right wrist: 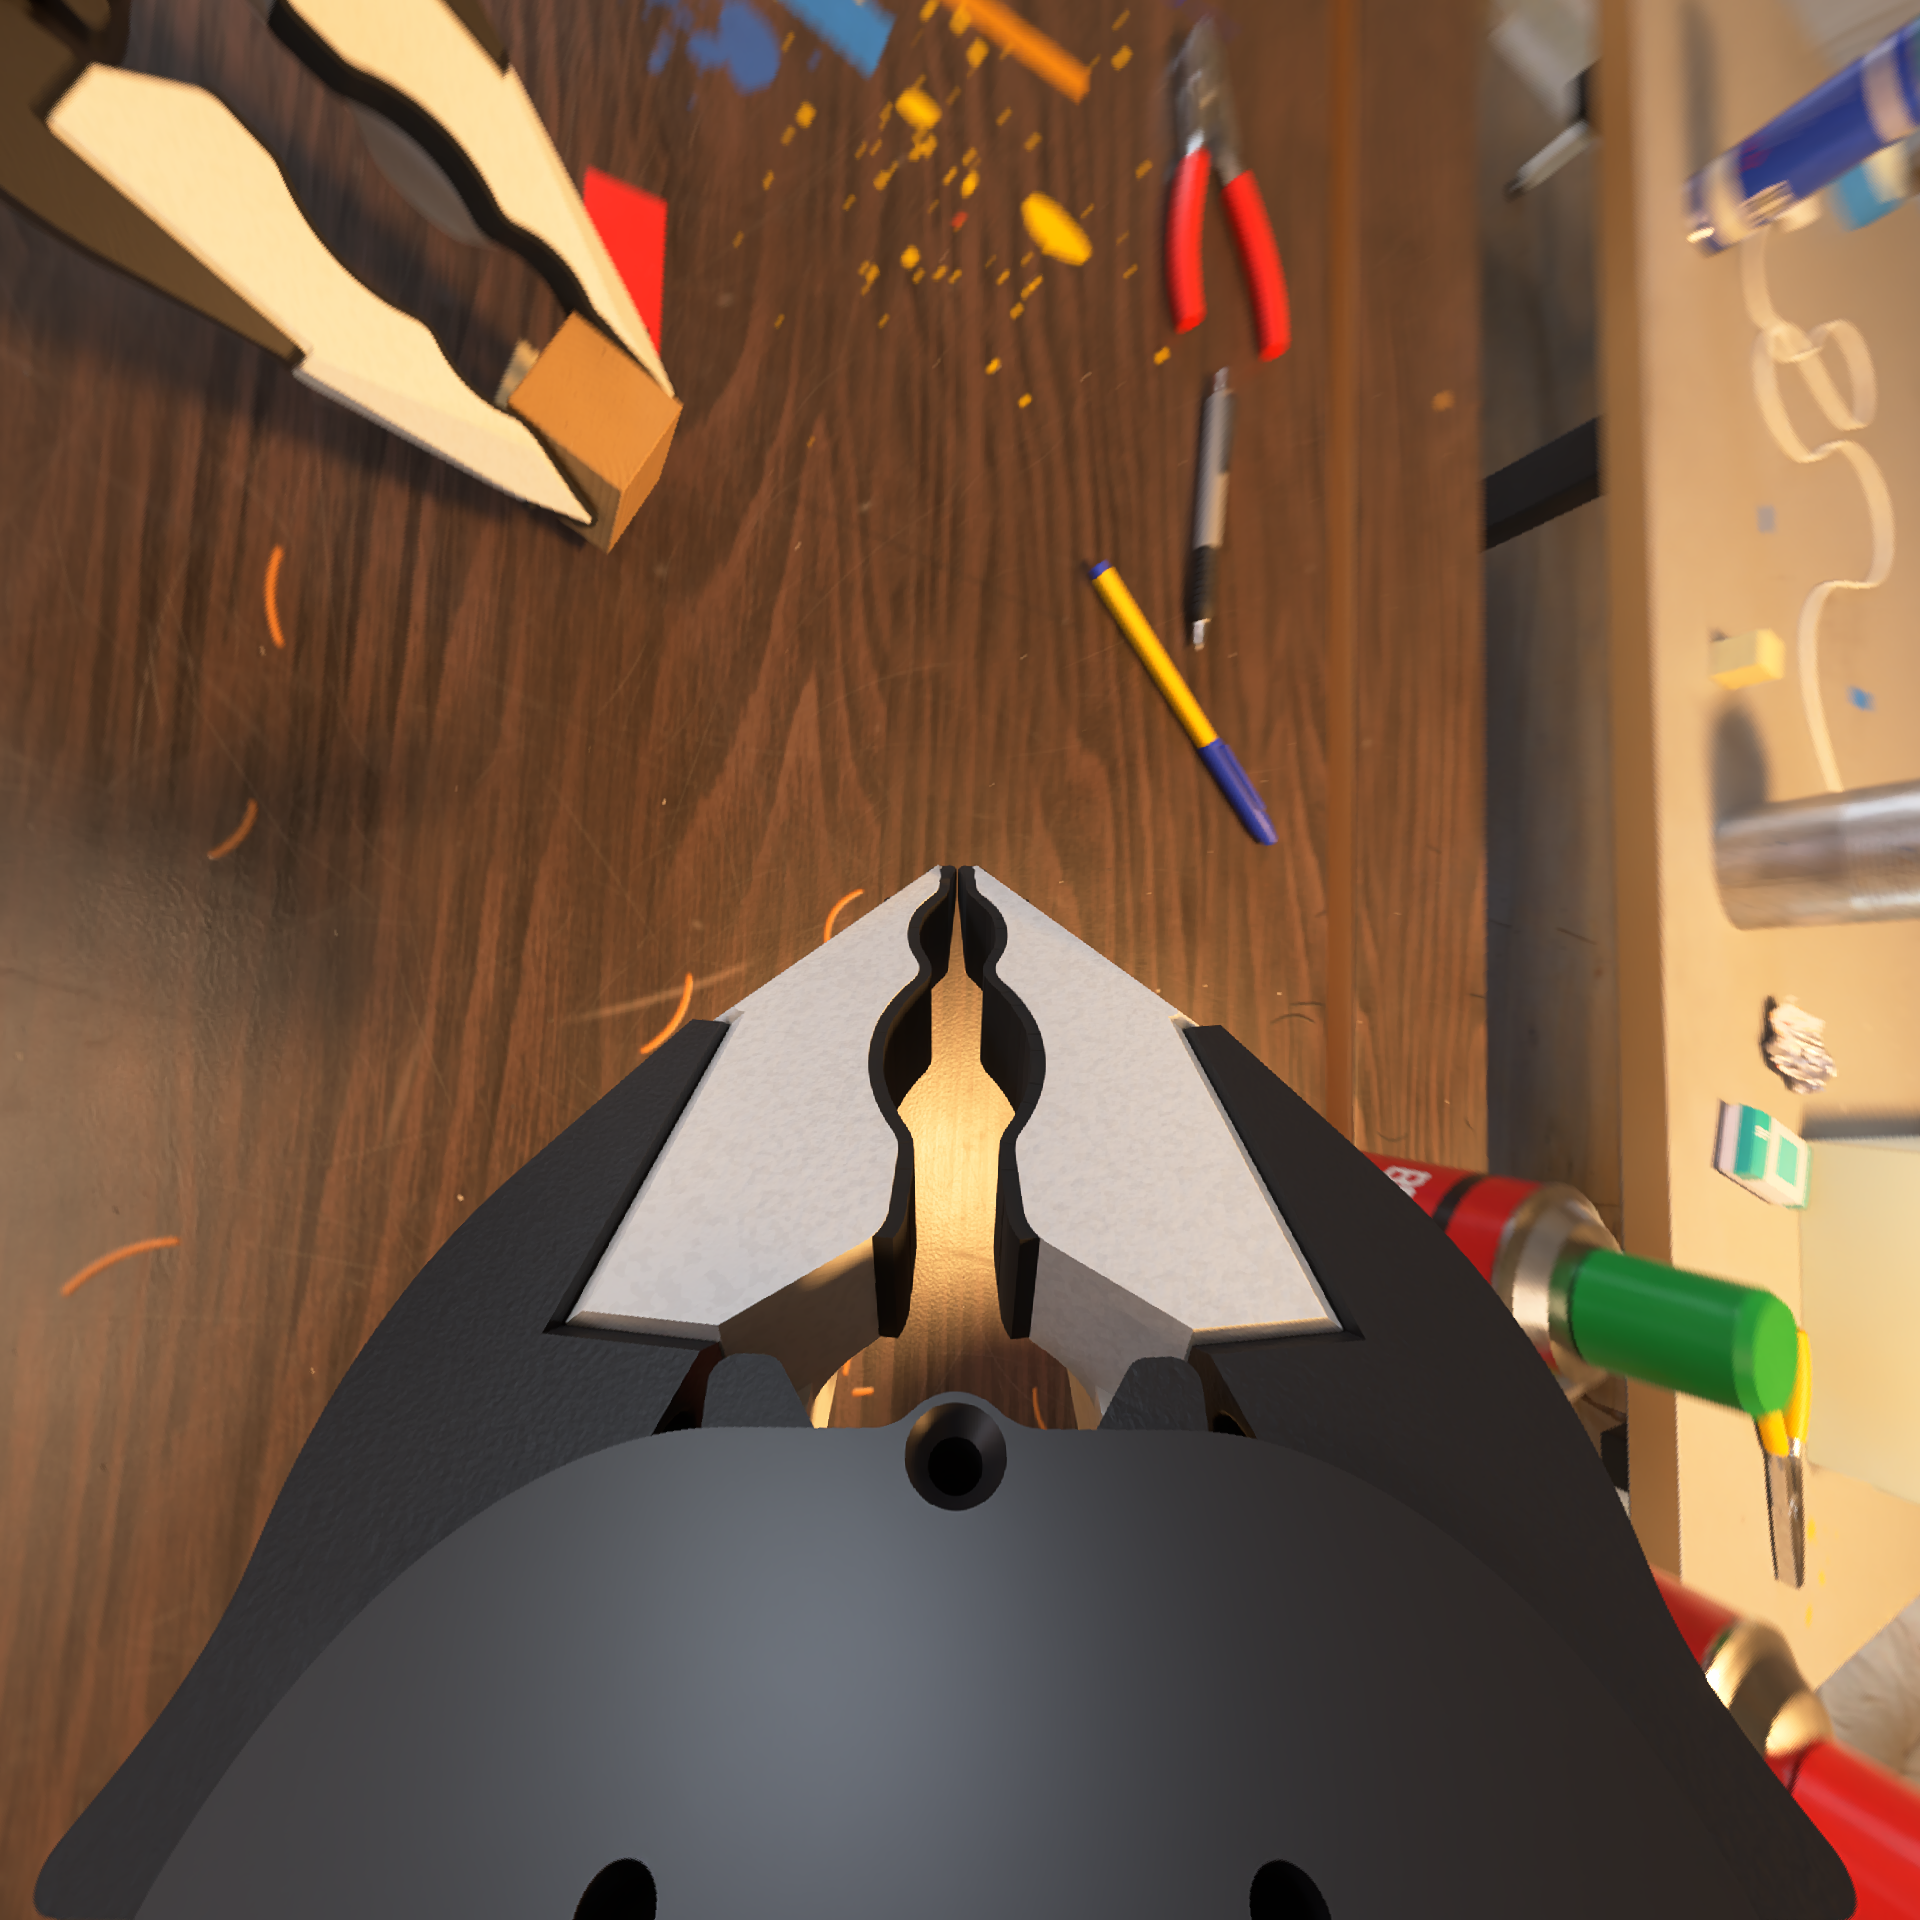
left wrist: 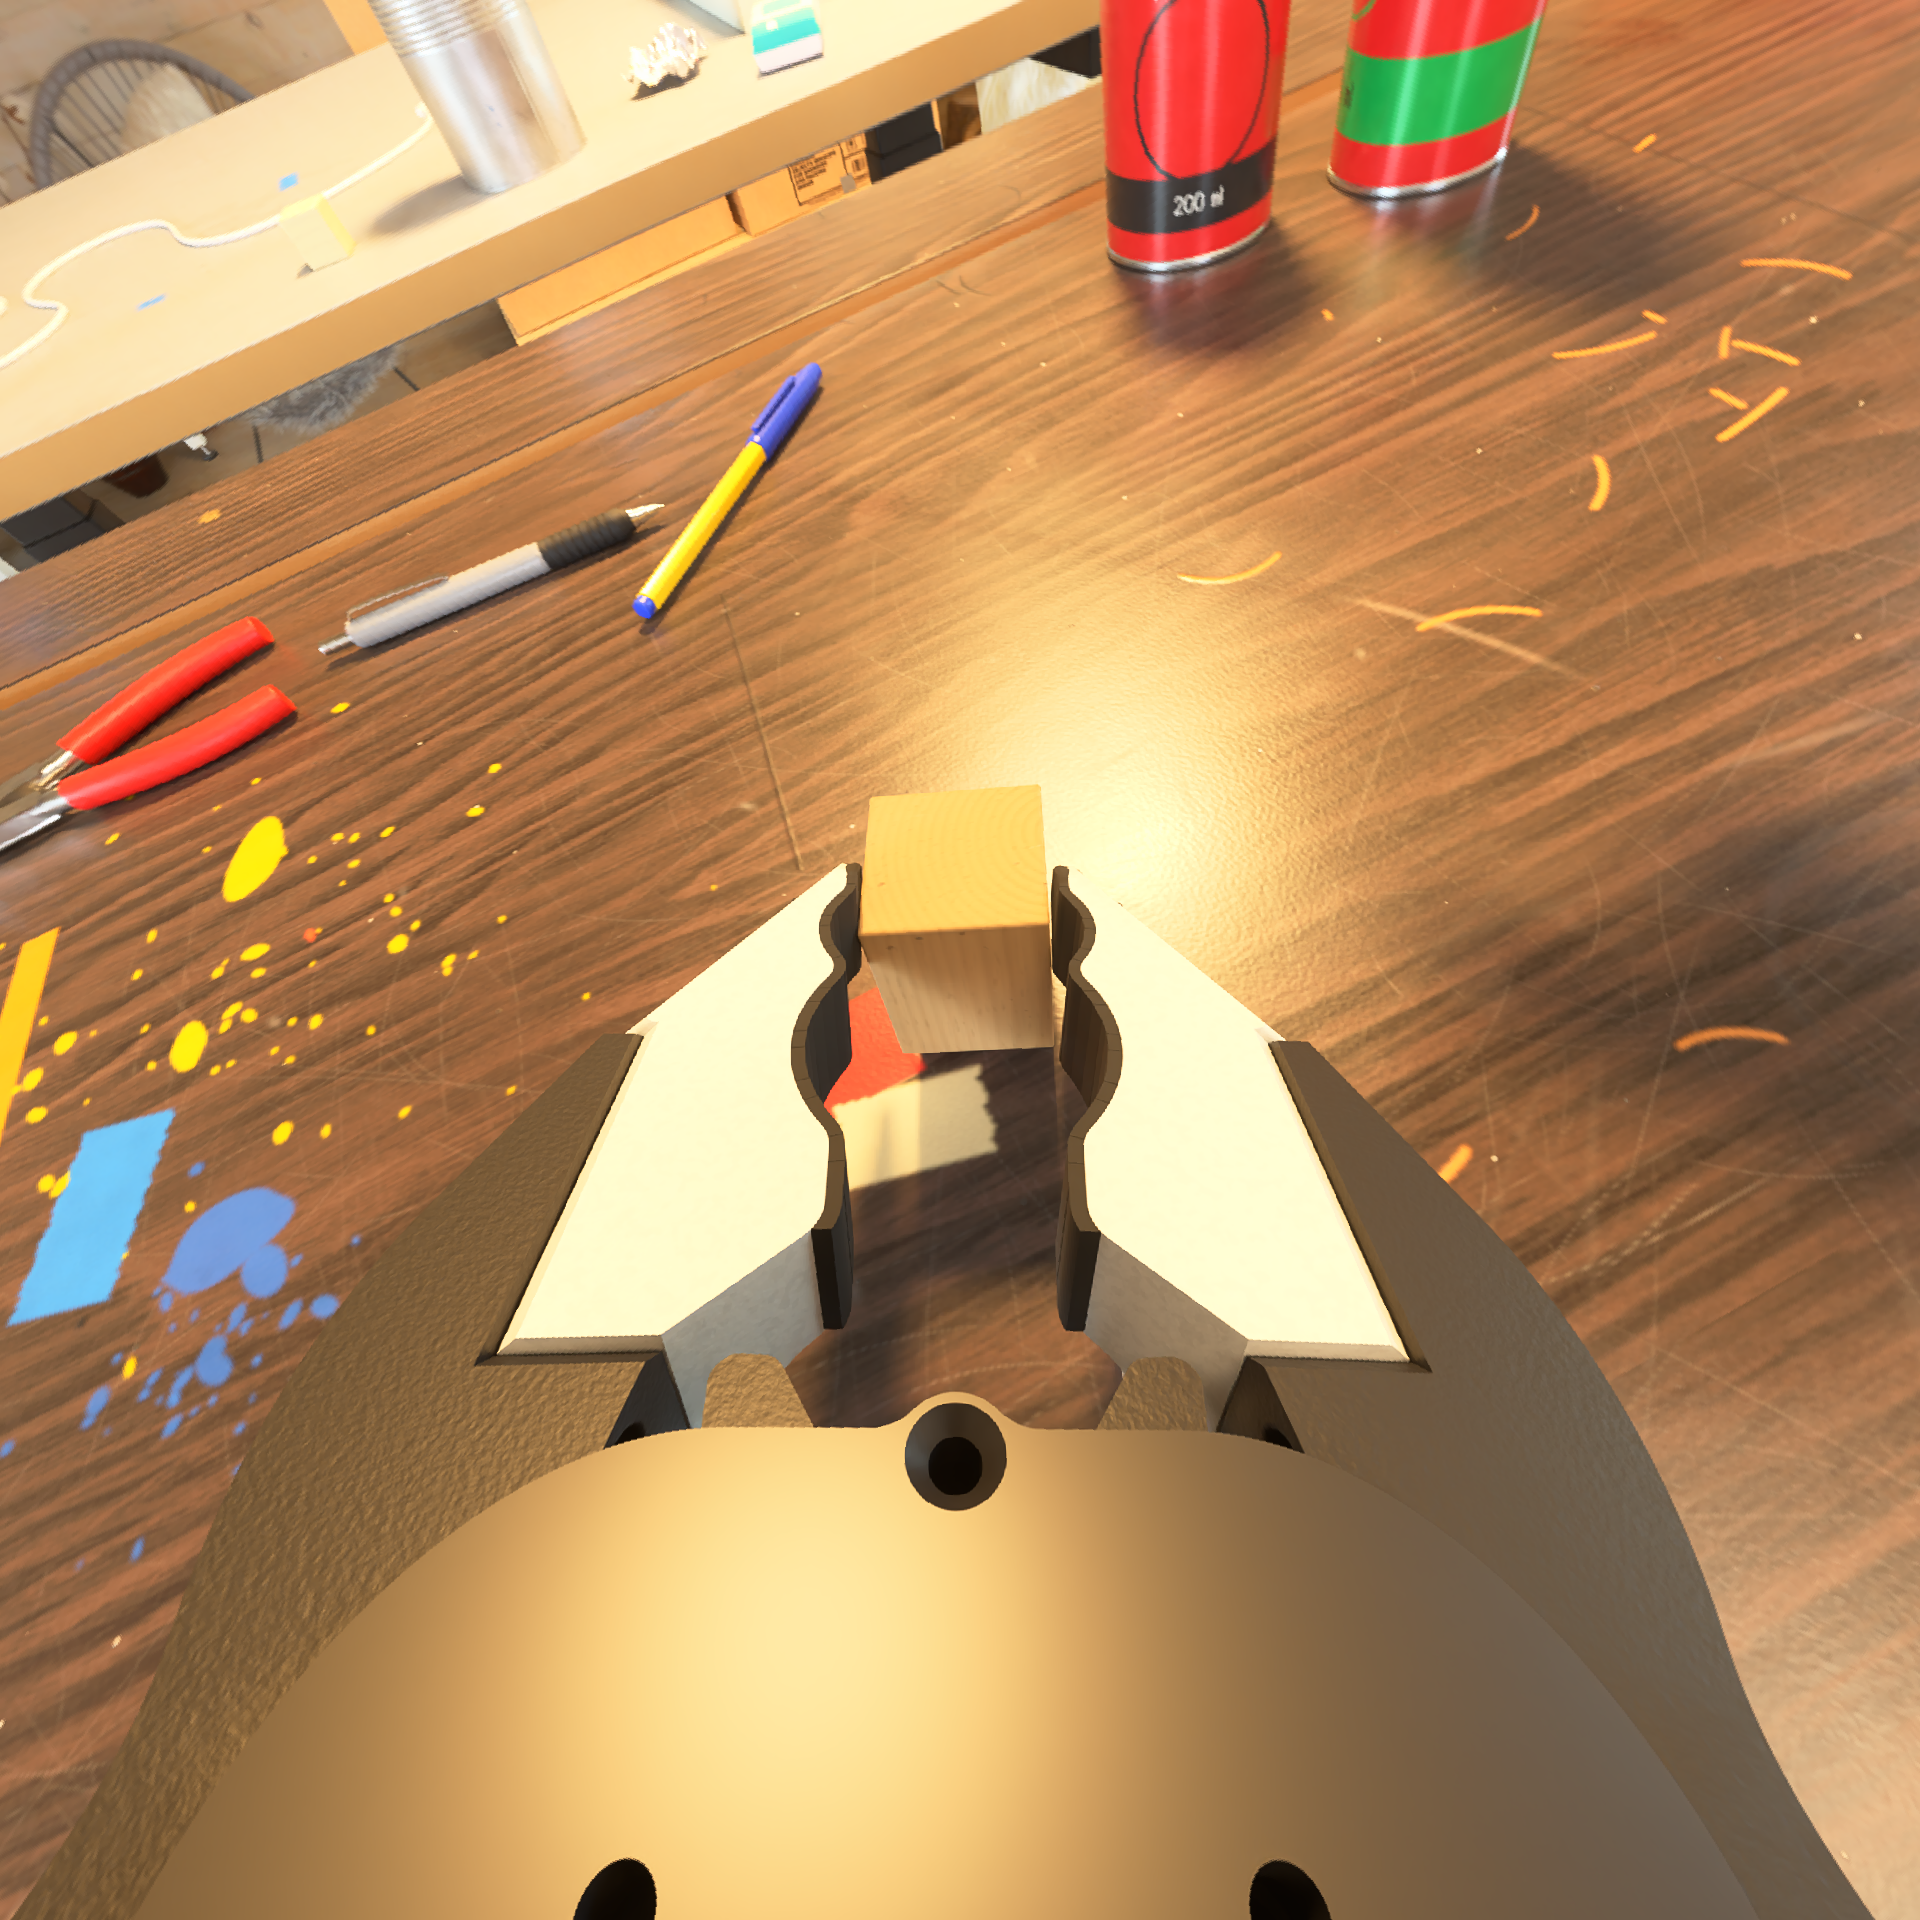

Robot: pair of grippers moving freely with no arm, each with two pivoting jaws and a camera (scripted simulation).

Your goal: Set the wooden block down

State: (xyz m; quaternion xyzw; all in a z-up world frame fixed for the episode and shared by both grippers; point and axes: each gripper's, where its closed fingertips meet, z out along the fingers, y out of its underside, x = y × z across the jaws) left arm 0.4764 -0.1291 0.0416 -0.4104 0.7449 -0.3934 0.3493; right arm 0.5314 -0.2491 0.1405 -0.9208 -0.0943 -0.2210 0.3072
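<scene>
Wooden block [left wrist: 954, 914] pinched at the tips of the left gripper [left wrist: 956, 904], fingers [left wrist: 727, 1091] narrowed onto its sides, above the dark desk [left wrist: 1247, 727] with a red patch [left wrist: 873, 1044] beneath; right gripper [right wrist: 956, 883] empty, fingertips pressed together over bare wood; pens [left wrist: 727, 488] and red-handled pliers [left wrist: 166, 717] off left.

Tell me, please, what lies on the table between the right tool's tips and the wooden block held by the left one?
Only bare tabletop lies between the right tool and the wooden block in the left tool, as the right wrist view shows.
</scene>
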